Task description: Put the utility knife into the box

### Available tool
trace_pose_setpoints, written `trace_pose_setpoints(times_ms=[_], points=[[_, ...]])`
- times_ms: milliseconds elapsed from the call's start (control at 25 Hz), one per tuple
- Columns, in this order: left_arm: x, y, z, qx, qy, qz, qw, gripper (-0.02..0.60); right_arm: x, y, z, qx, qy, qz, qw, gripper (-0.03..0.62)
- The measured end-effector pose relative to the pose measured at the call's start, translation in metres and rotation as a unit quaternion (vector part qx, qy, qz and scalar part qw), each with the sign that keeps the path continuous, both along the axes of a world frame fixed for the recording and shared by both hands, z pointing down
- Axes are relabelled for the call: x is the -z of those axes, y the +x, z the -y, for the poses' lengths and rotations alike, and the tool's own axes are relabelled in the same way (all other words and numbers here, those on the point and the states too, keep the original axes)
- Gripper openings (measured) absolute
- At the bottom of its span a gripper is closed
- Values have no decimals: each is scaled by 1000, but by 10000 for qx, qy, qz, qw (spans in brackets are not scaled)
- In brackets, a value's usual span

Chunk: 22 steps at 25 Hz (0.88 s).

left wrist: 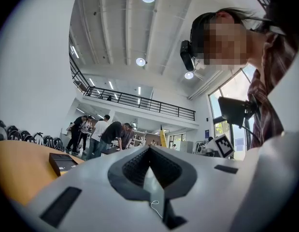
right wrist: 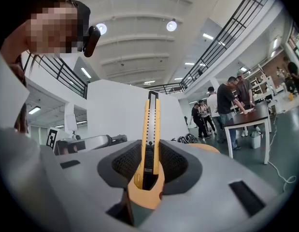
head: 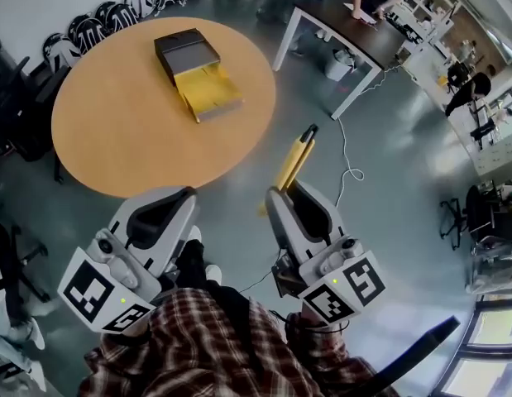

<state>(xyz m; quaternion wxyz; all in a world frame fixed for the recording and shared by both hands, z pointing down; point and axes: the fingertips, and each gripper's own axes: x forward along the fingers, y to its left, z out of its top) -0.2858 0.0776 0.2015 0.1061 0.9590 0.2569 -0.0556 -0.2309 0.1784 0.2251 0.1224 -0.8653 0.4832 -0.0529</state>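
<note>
A yellow utility knife (head: 294, 162) with a black tip sticks forward out of my right gripper (head: 285, 195), which is shut on its rear half. In the right gripper view the knife (right wrist: 150, 129) stands upright between the dark jaw pads. The box (head: 198, 74) lies open on the round wooden table (head: 115, 122), its black lid behind and its yellow tray in front. Both grippers hang over the floor, short of the table's near edge. My left gripper (head: 183, 198) is shut with nothing in it; in its own view the jaws (left wrist: 149, 153) meet at a seam.
A dark desk (head: 346, 23) with people around it stands beyond the table to the right. A white cable (head: 348, 168) runs across the grey floor. Black helmets (head: 115, 11) line the far wall, and office chairs (head: 16, 106) stand at the left.
</note>
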Motion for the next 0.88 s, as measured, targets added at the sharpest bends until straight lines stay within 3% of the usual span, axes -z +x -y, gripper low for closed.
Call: trace_pose_setpoints(times_ms=[280,640,880], points=[[-2,50,35,58,-63,40,10000,11,-3,47,34,58,-51,80,9999,124],[-3,155,103,-51,-103,21,9999,11,3,154,107,12,-66,28,10000,124],[-13,200,149,-119,-186,151,9996,11,-4,202,149,-87,-132,100,9998,124]])
